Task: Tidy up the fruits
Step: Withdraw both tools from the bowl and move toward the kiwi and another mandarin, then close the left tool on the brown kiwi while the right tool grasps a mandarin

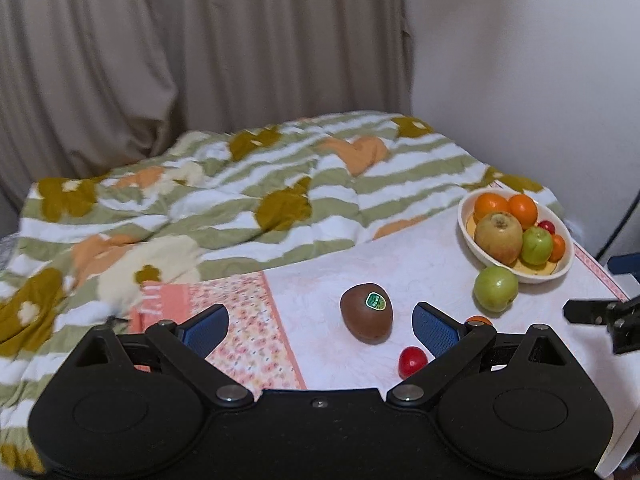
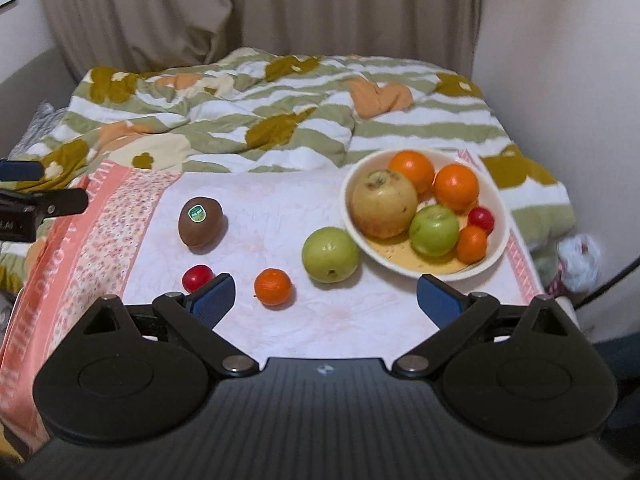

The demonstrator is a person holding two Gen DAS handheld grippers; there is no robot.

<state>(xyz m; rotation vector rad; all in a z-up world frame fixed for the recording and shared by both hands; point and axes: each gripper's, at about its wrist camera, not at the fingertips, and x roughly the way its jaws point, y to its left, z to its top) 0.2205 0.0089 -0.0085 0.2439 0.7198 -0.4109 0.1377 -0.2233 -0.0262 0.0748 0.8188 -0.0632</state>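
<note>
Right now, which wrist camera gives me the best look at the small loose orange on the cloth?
The right wrist view. There the small orange lies whole and unobstructed on the cloth, ahead of the open right gripper. In the left wrist view only a sliver of it peeks above the right finger of the open left gripper.

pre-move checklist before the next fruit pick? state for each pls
1. Left gripper open, nothing between its fingers: ok.
2. Right gripper open and empty: ok.
3. Loose fruit in view on the cloth: kiwi, green apple, small orange, red fruit: ok.
4. Kiwi ahead of the left gripper, roughly between its fingers' line, not yet enclosed: ok.
5. Room in the bowl: already holds six fruits, with some bare floor at its near side; whether all four fit: cannot tell.
6. Green apple sits close against the bowl's near rim, tight for fingers: not ok.
</note>
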